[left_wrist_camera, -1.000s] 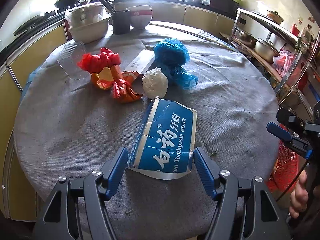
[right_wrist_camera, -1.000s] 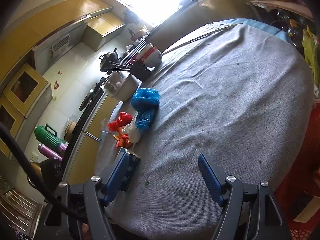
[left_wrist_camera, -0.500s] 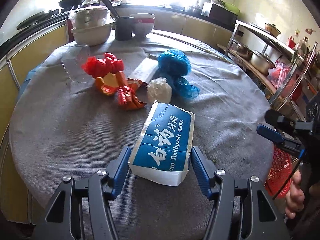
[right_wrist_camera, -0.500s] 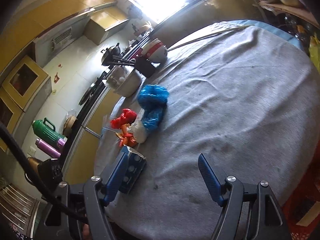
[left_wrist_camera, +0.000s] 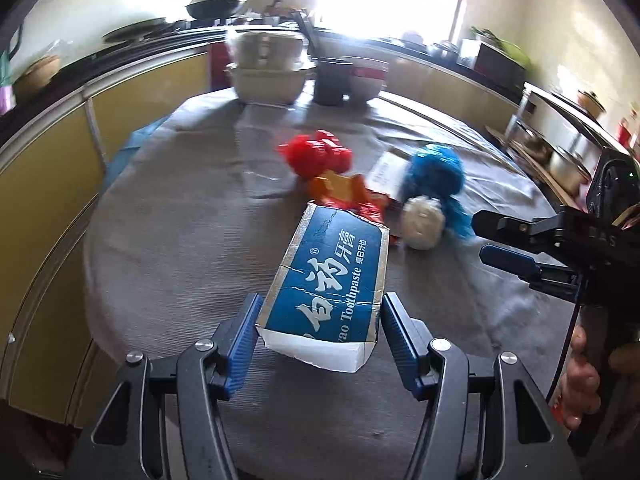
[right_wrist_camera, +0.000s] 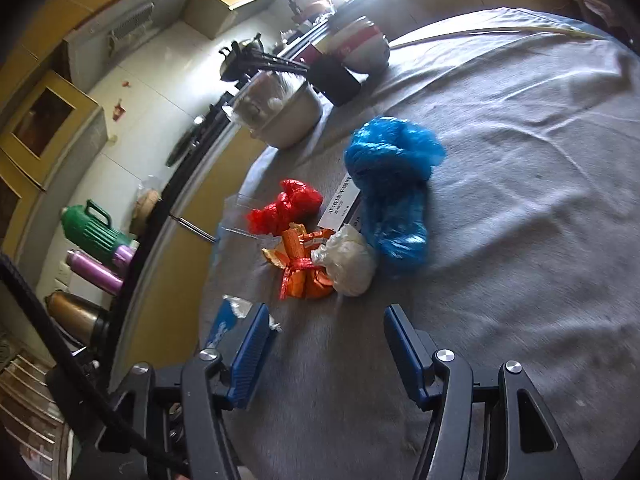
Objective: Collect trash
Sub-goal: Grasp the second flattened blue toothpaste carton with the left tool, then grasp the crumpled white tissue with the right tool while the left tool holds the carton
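Note:
My left gripper (left_wrist_camera: 320,336) is shut on a blue toothpaste box (left_wrist_camera: 332,280) and holds it lifted above the grey table (left_wrist_camera: 168,240). Beyond it lie a red plastic bag (left_wrist_camera: 316,156), an orange wrapper (left_wrist_camera: 344,192), a white crumpled bag (left_wrist_camera: 422,220) and a blue plastic bag (left_wrist_camera: 434,176). My right gripper (right_wrist_camera: 324,344) is open and empty, low over the table, just short of the orange wrapper (right_wrist_camera: 304,268) and white bag (right_wrist_camera: 350,264). The blue bag (right_wrist_camera: 392,184), red bag (right_wrist_camera: 288,208) and part of the toothpaste box (right_wrist_camera: 224,322) show there too.
Stacked bowls (left_wrist_camera: 268,76), a black cup (left_wrist_camera: 332,82) and a red-and-white bowl (left_wrist_camera: 366,78) stand at the table's far edge. A white paper box (right_wrist_camera: 340,202) lies beside the blue bag. Yellow cabinets (left_wrist_camera: 52,148) run along the left. A metal shelf (left_wrist_camera: 568,148) stands at right.
My left gripper has lifted the toothpaste box off the table and tilted it up. My right gripper has moved in toward the pile of trash.

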Demonstrator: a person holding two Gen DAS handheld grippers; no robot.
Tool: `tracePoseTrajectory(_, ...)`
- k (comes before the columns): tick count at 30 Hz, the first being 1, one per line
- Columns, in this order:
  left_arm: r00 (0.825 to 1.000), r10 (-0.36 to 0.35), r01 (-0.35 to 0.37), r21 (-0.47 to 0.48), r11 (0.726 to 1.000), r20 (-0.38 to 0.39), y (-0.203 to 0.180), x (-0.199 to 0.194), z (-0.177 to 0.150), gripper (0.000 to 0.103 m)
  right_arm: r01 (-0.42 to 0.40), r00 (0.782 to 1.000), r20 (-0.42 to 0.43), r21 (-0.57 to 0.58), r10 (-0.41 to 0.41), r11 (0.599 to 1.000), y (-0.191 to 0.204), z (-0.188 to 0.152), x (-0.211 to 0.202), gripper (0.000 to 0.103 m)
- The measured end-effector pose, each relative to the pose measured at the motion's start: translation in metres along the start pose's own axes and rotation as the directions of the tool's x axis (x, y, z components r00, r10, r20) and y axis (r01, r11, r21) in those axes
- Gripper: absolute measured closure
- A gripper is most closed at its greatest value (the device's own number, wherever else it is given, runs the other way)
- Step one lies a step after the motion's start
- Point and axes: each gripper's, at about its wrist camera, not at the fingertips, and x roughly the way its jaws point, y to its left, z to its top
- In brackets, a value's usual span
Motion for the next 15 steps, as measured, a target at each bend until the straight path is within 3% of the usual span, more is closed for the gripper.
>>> tracePoseTrajectory(6,1.000,0.014,-0.015,-0.048,0.999,-0.015,0.017,0.008,0.001,0.041,0.114,0.993,-0.021,0.001,-0.114,0.994,0.003,0.012,0.031,0.039)
tracePoseTrajectory(13,0.999,-0.004,0.002,-0.057,0.998,-0.033,0.021,0.015,-0.001,0.040,0.178,0.984,-0.009,-0.010,-0.178,0.984,0.003,0.018,0.047,0.040)
tracePoseTrajectory(15,0.999,-0.012,0.010,-0.061,0.998,-0.033,0.022,0.015,-0.001,0.039,0.187,0.982,0.004,-0.010,-0.187,0.982,0.002,0.020,0.049,0.048)
